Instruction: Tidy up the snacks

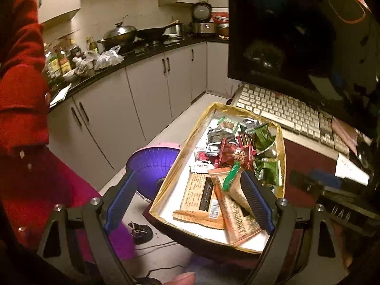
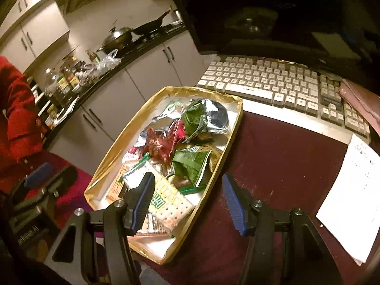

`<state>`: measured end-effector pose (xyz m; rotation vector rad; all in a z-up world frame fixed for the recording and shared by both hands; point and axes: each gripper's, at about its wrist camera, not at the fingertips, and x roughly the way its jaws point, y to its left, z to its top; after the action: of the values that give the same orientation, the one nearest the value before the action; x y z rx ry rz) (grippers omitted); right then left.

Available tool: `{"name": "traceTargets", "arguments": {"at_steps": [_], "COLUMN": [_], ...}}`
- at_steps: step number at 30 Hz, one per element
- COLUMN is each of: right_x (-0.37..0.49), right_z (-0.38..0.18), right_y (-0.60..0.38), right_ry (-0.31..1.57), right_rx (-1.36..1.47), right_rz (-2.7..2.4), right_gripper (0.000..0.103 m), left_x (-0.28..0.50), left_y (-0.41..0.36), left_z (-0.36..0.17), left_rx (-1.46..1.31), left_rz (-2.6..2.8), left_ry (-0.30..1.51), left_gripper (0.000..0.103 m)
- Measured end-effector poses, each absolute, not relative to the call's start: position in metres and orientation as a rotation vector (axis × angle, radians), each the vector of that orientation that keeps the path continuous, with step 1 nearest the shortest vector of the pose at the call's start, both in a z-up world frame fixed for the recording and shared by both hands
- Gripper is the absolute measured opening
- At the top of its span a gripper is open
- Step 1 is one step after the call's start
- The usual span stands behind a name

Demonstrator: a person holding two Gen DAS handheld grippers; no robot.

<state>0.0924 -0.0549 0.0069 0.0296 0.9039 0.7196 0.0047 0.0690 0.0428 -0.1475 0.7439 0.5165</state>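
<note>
Left wrist view: the left gripper (image 1: 187, 201) gapes wide, holding nothing, above the near end of the tray (image 1: 166, 185) of snacks (image 1: 232, 152) on the desk beside the keyboard (image 1: 285, 111).

Right wrist view: the right gripper (image 2: 187, 201) is wide open and empty over the tray's (image 2: 102, 166) near corner, its left finger above a cracker pack (image 2: 168, 201).

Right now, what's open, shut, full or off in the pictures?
Left gripper: open, holding nothing.
Right gripper: open, holding nothing.
Tray: no lid, snack packets heaped inside.
Green packet: lying crumpled on the heap.
Red packet: lying crumpled on the heap.
Monitor: screen dark.
Wok: lid on.
Cabinets: doors shut.
</note>
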Motion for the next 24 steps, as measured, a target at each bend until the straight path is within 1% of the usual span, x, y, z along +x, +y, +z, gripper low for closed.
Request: {"name": "traceTargets", "arguments": {"at_steps": [4,9,16,24], "right_x": [0.087,0.089,0.083,0.081], "right_z": [0.012,0.01,0.007,0.014], "right_y": [-0.056,-0.07,-0.09,-0.091], "right_ry": [0.874,0.914,0.913,0.895], "right_rx": [-0.021,0.019,0.037,0.035], "right_rz": [0.696,0.733,0.754,0.764], "right_gripper": [0.059,0.059,0.059,0.059], "left_x": [0.005,0.002,0.004,0.003], "left_y": [0.059,0.042,0.03,0.025], "left_z": [0.044,0.047,0.038,0.041], "left_rx": [-0.156,-0.143,-0.153,-0.13], "left_rz": [0.523,0.561,0.572,0.563], "left_ry": [0.757,0.737,0.785,0.791], "left_gripper": [0.088,0.088,0.088,0.088]}}
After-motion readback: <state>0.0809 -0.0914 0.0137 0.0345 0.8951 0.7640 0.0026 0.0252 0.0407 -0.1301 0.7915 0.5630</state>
